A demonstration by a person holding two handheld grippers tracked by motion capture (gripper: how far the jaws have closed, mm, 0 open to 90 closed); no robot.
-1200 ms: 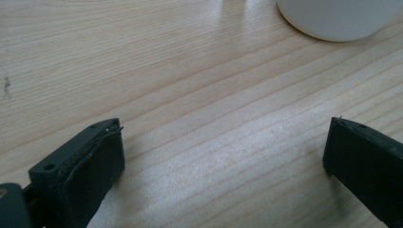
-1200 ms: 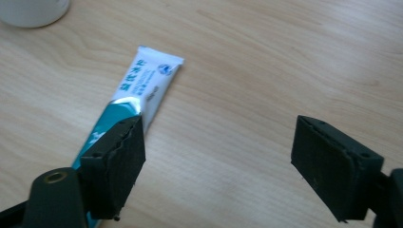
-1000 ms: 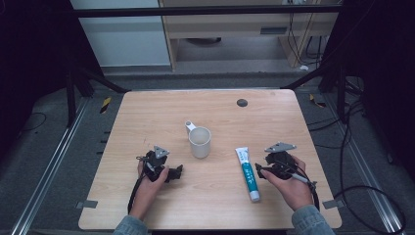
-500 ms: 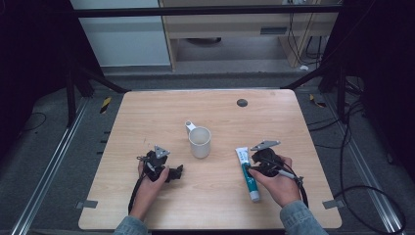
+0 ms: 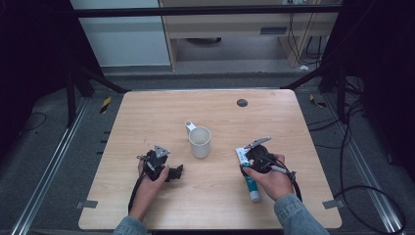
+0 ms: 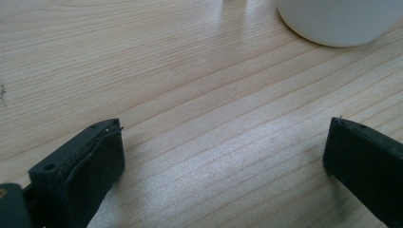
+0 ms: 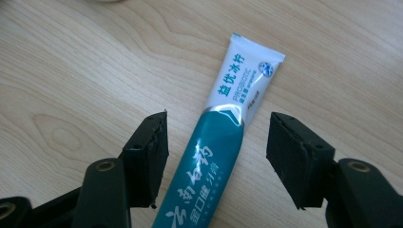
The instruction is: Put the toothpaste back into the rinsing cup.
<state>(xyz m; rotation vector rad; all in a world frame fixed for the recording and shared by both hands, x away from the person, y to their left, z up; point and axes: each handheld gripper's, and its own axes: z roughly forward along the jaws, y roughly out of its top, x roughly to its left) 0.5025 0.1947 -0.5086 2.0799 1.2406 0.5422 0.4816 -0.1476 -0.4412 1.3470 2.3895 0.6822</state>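
The right gripper has slid in over the tube since a second ago, jaws narrowing but not yet touching it. On the table, the mug is standing mid-board, the tube lying just right of it. The left gripper is resting spread wide, empty. It's the grasp step; next it needs squeezing, then lifting.

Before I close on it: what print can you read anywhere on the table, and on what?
"益优冰竹" in teal, on the white end of the toothpaste tube.
"PROBIOTIC" in small print beside it.
Large white characters on the tube's teal part: cut off, not surely readable.
White mug: no print visible.
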